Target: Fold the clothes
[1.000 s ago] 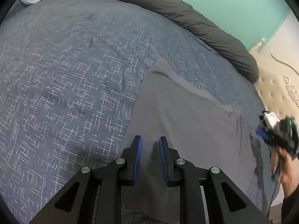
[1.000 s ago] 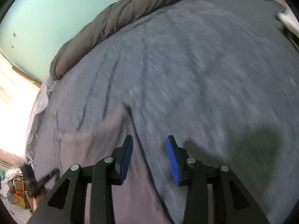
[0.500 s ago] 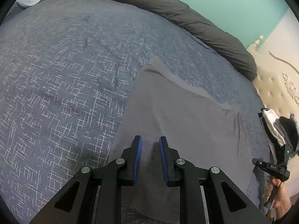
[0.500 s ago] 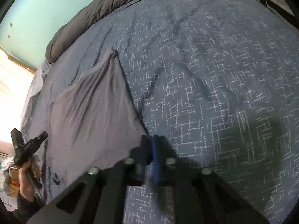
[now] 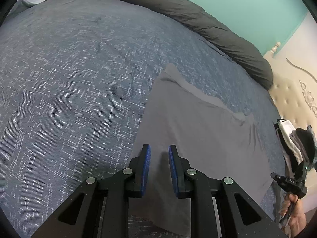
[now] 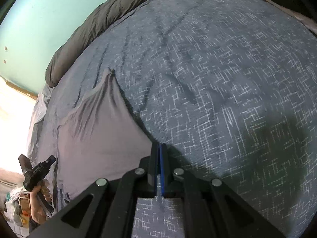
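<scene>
The left gripper [image 5: 158,154] hovers, jaws parted and empty, above the grey garment [image 5: 198,134], which lies flat on the bed [image 5: 69,83]. At three o'clock, the right gripper [image 6: 159,148] pinches the garment's corner.

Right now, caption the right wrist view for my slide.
Right tongs pinch the gray cloth's corner on the blue bedspread.

A matt grey cloth garment [image 5: 198,134], smooth but creasing towards 11 o'clock in the right wrist view, is lying on a coarse-woven blue bedspread [image 5: 69,89], while the left gripper [image 5: 159,152] is showing matt black plastic, blue pads and shiny metal pins.
</scene>
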Demonstrator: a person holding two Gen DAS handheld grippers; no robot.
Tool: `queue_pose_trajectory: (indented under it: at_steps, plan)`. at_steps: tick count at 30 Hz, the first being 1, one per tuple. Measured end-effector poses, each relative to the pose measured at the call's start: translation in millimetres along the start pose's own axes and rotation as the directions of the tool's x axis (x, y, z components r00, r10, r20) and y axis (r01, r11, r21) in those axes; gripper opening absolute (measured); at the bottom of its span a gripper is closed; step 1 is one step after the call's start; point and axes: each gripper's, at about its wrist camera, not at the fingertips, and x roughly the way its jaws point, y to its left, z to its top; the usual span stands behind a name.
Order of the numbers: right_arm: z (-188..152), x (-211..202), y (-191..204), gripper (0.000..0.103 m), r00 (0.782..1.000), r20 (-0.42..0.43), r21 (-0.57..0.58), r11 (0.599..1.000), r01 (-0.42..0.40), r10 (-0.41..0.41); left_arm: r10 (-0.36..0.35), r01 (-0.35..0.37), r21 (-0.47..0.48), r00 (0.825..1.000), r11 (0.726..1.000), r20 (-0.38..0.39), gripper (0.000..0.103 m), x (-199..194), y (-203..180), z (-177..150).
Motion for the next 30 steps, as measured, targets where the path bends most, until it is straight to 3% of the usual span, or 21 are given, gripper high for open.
queue_pose_trajectory:
  at_steps: [9,18,23,26,28,30]
  plan:
    - [-10.7,-2.8,-12.5,0.001,0.999,0.027,0.045,0.999,0.018,-0.02,0.019,-0.019,-0.031,1.0,0.999,0.01,0.02,-15.0,18.8,-2.2]
    - [-21.8,10.3,8.3,0.003,0.999,0.048,0.036,0.999,0.012,-0.014,0.019,-0.021,-0.03,0.999,0.999,-0.04,0.02,-23.1,42.4,-18.9]
    - [-25.9,-1.1,10.3,0.005,0.995,0.077,0.062,0.997,0.055,-0.06,0.006,-0.008,-0.022,0.998,1.0,-0.059,0.02,-23.4,44.0,-23.6]
    - [-28.4,-18.7,11.0,0.015,0.985,0.136,0.107,0.99,0.092,-0.107,-0.005,0.003,-0.028,0.998,1.0,-0.066,0.02,-22.7,43.9,-25.6]
    - [-28.7,-30.8,13.4,0.034,0.976,0.179,0.12,0.988,0.101,-0.121,-0.014,0.012,-0.034,0.997,0.999,-0.075,0.02,-19.7,43.3,-27.6]
    - [-31.6,-36.1,22.6,0.035,0.973,0.211,0.098,0.992,0.076,-0.095,-0.022,0.018,-0.045,0.996,0.999,-0.087,0.02,-15.6,43.5,-29.4]
